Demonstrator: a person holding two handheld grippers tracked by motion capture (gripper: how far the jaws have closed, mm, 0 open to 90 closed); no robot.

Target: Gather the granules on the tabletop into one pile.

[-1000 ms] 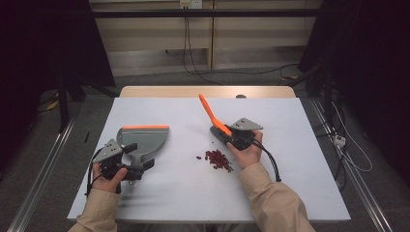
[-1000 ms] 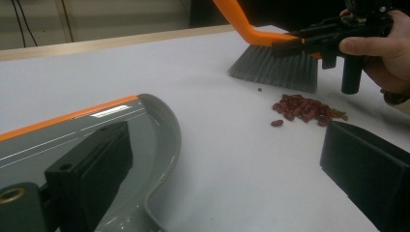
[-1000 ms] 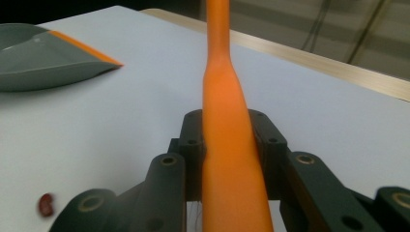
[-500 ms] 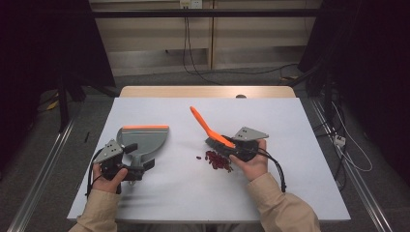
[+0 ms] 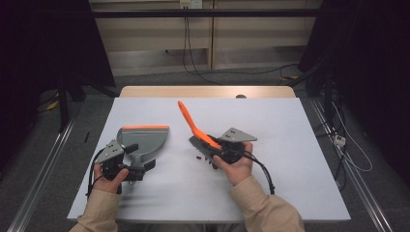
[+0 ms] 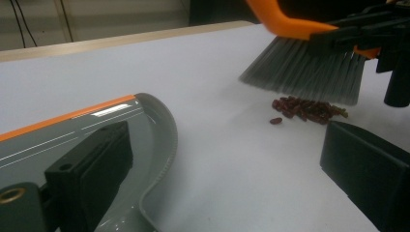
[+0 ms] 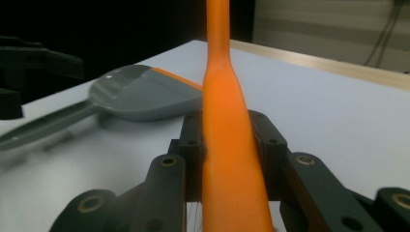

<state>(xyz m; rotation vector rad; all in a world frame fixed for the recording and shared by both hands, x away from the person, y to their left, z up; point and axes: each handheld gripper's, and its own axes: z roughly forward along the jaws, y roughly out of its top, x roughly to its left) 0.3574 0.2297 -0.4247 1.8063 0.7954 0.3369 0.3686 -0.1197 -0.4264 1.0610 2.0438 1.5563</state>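
Note:
An orange-handled brush (image 5: 191,122) with grey bristles (image 6: 304,67) is clamped in my right gripper (image 5: 215,146), which is shut on the handle (image 7: 227,121). The bristles hang just above a small pile of dark red beans (image 6: 307,107) on the white table; the beans (image 5: 200,157) lie by the right hand. A grey dustpan (image 5: 145,139) with an orange lip lies flat at the left. My left gripper (image 5: 137,163) stands at its handle with the jaws wide apart, one pad (image 6: 92,164) over the pan (image 6: 72,130) and the handle running between them.
The white table (image 5: 300,145) has a wooden strip along its far edge. Beyond it are a dark floor, cables and metal rails on both sides. Each gripper trails a black cable toward the person's sleeves.
My right gripper has carried the brush left toward the dustpan, its handle leaning further left. The beans now lie further left. The left gripper and dustpan have stayed put.

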